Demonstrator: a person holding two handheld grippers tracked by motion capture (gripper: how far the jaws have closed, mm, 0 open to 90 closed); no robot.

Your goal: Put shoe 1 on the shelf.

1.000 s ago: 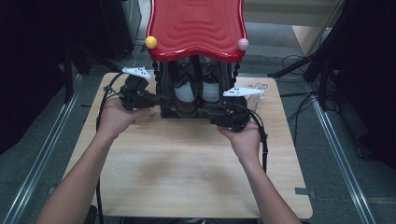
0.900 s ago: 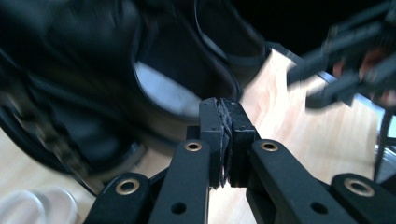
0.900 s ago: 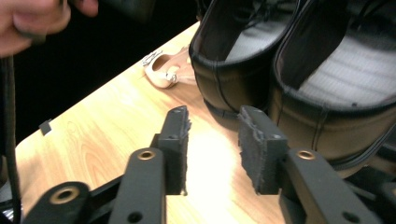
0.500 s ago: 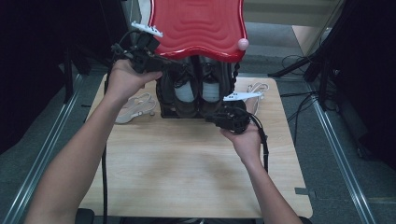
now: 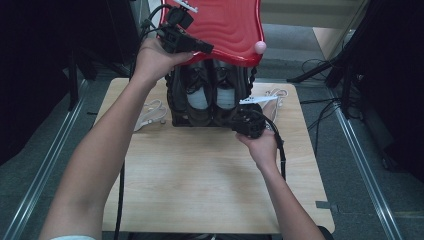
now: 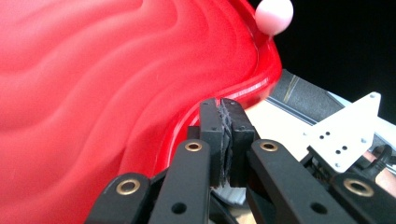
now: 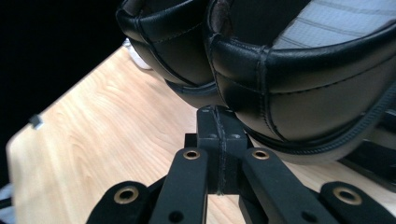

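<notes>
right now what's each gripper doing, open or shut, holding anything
left gripper: shut, nothing seen between the pads, at the rim of the wavy red plastic shelf top.
right gripper: jaws just closed, shut, empty, by the black leather shoes.

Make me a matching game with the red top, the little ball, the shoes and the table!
Things:
1. wavy top
2. little ball
3. shoes
4. table

Matches:
A. pale wood
B. black, shiny
C. pink
D. red

Right pairs: 1-D, 2-C, 3-B, 4-A.
</notes>
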